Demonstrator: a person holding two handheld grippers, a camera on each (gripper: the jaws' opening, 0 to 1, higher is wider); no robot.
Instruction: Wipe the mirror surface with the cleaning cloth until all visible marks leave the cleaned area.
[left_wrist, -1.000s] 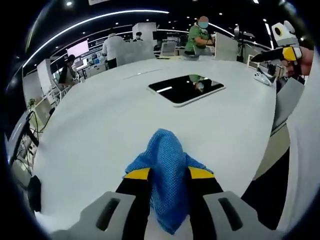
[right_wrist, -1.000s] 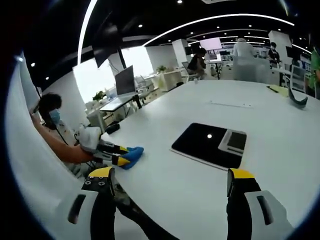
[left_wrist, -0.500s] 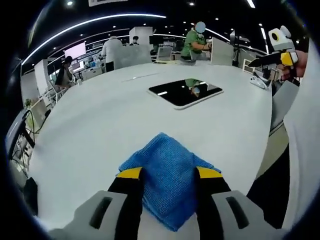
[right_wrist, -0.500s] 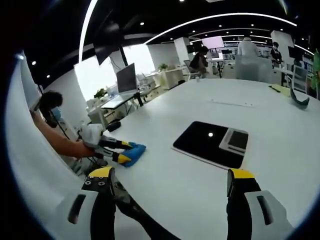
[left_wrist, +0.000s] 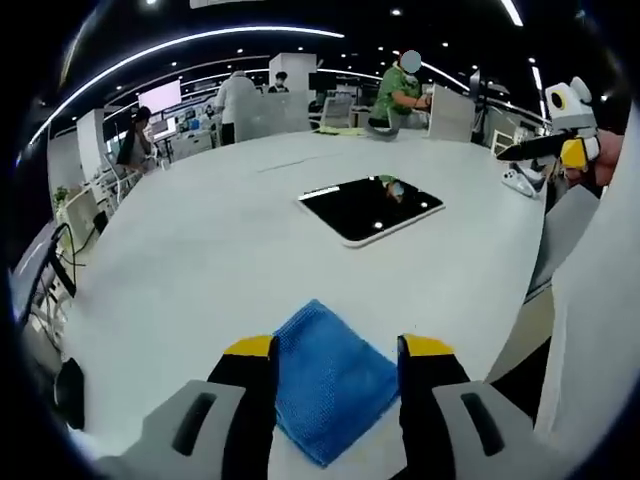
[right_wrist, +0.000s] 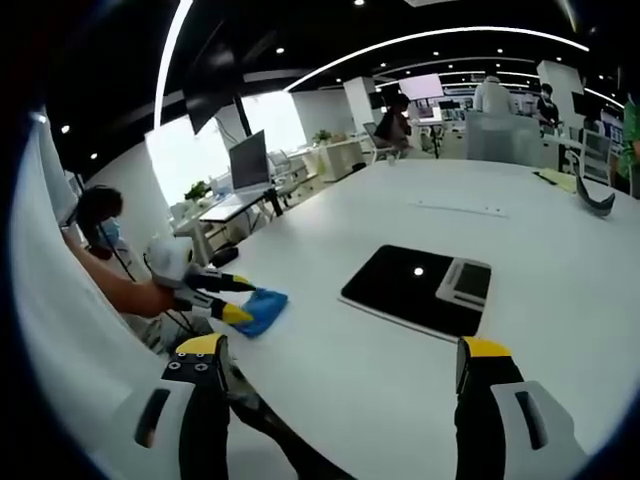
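The blue cleaning cloth lies flat on the white table near its front edge. My left gripper stands open, one jaw on each side of the cloth. The mirror, a dark rectangular slab with a white rim, lies further out on the table, apart from the cloth. In the right gripper view the mirror reflects a ceiling light, and the left gripper and the cloth are to its left. My right gripper is open and holds nothing. It also hangs in the air at the upper right.
The table edge runs close on the right, beside a person's white sleeve. A small white object sits near that edge. A dark curved object lies far right. Several people and desks with monitors stand beyond the table.
My left gripper has opened and let go of the cloth, which went from a bunched lump between the jaws to lying flat on the table. The right gripper has stayed open.
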